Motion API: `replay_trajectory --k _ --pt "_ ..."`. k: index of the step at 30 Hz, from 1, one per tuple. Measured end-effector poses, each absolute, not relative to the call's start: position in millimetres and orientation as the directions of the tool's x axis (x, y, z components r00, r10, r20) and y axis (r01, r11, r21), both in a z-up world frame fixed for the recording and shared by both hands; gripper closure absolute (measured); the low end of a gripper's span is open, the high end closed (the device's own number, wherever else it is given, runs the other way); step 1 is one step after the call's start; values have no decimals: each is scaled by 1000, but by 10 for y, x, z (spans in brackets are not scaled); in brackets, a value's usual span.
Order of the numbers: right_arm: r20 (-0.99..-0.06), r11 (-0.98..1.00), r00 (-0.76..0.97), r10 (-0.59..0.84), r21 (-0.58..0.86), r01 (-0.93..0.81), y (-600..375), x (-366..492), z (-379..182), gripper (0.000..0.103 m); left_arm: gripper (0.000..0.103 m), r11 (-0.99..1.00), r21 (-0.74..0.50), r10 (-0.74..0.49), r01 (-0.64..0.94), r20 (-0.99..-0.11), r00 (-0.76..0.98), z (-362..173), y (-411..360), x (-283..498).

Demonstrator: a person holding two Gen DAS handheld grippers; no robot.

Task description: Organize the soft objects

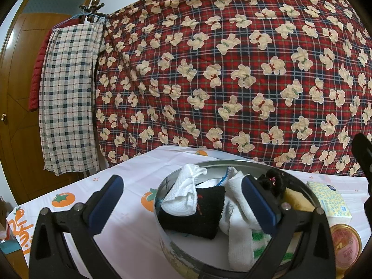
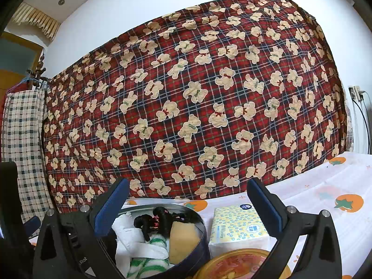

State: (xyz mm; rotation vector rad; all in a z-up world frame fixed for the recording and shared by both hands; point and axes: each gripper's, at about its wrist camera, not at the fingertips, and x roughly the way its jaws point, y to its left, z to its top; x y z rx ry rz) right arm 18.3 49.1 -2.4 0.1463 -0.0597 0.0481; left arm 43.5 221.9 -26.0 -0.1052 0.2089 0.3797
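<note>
A round metal tin [image 1: 167,246] stands on the table and holds soft things: a black wristband [image 1: 204,214], a white cloth [image 1: 183,193], white socks [image 1: 239,223], a green-striped sock [image 2: 148,244], a black hair tie [image 1: 274,181] and a yellow sponge [image 2: 183,237]. My left gripper [image 1: 183,197] is open and empty above the tin, its right finger over the socks. My right gripper [image 2: 190,204] is open and empty, above the tin's right rim [image 2: 200,218] and the tissue pack [image 2: 237,227].
The table wears a white cloth with orange fruit prints [image 1: 130,172]. A yellow tissue pack [image 1: 330,197] and a round gold lid [image 2: 234,265] lie right of the tin. A red plaid bear quilt [image 1: 232,69] hangs behind the table. A checked cloth [image 1: 67,97] hangs at left by a wooden door.
</note>
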Motion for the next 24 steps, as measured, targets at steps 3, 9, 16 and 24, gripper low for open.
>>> replay_trajectory --k 3,9,16,24 --pt "63 988 997 44 143 -53 494 186 -24 1 0 925 -62 353 -375 -223 909 -258 2209 436" --pt "62 988 997 43 144 -52 495 184 -25 1 0 933 -69 331 -354 -222 917 -260 2209 431" --pt "62 988 997 43 144 -52 496 186 -24 0 0 949 -64 283 -307 -248 926 -278 2169 482" --pt "61 988 997 41 146 -50 494 188 -22 0 0 945 -45 304 -325 -254 918 -276 2145 522"
